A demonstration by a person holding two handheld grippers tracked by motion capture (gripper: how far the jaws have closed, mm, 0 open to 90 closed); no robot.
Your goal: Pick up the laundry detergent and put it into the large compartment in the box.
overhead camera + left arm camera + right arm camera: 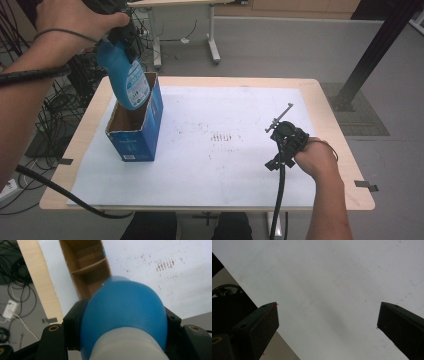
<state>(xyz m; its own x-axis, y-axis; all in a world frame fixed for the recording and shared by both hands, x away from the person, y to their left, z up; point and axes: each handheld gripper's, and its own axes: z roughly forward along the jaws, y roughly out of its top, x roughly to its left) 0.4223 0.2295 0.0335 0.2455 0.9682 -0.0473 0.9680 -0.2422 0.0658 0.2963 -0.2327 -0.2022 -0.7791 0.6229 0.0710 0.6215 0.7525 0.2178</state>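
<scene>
A blue bottle (124,75) with a printed label hangs bottom-down, its lower end inside the open top of a blue cardboard box (137,125) at the table's left. My left gripper (122,35) is shut on the bottle's upper part. In the left gripper view the blue bottle (125,312) sits between both jaws, and the box's brown inside (87,267) lies beyond it. My right gripper (286,142) rests low over the white sheet at the right. Its jaws stand wide apart in the right gripper view, with nothing between them (327,322).
A white sheet (225,150) covers most of the wooden table (330,120). Faint brown marks (222,137) stain its middle. Cables (55,115) lie on the floor to the left, and another table's legs (212,35) stand behind.
</scene>
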